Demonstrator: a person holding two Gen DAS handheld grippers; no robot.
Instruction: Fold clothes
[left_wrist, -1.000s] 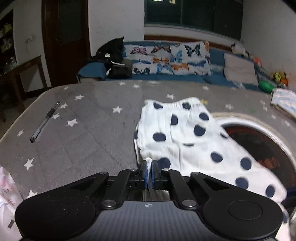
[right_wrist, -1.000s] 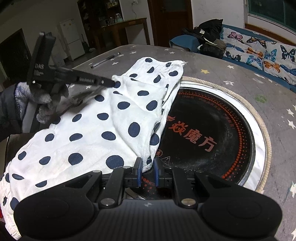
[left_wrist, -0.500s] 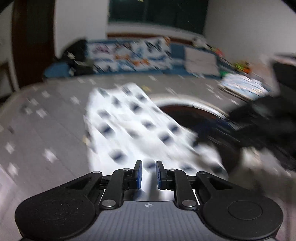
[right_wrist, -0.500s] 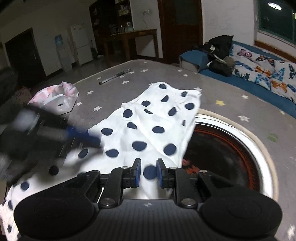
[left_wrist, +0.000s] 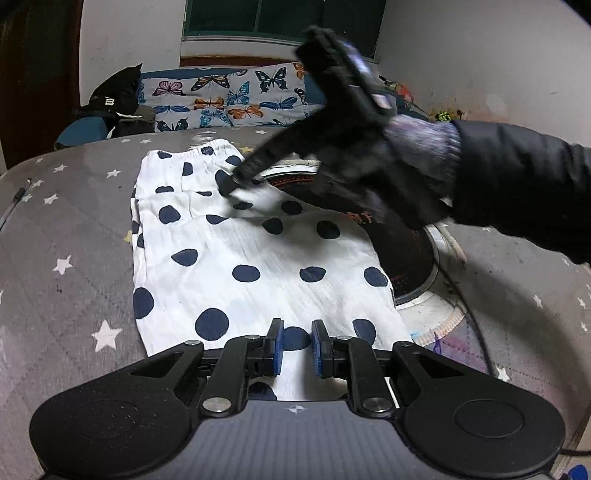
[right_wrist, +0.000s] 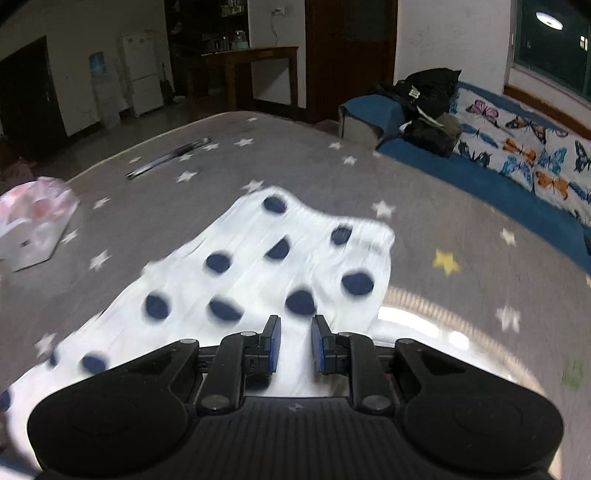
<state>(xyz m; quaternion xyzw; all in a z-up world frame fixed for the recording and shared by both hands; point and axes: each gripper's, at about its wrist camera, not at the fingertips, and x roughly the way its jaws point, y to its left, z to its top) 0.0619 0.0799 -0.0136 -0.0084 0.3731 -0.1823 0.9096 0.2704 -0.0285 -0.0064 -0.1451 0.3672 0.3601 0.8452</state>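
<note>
Both the left hand-held gripper (left_wrist: 297, 341) and right hand-held gripper (right_wrist: 295, 341) have let go; slightly open, empty, the spotted cloth (left_wrist: 236, 258) lies folded under them.

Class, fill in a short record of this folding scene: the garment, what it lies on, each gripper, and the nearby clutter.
garment: white polka-dot garment, lying flat, elastic waistband at the far end
surface: grey star-print cover; the garment partly overlaps a round black cooktop
left gripper: fingers apart over the near hem, nothing pinched
right gripper: fingers apart above the cloth, picture blurred
clutter: pen, pink bag
background: butterfly bedding
</note>
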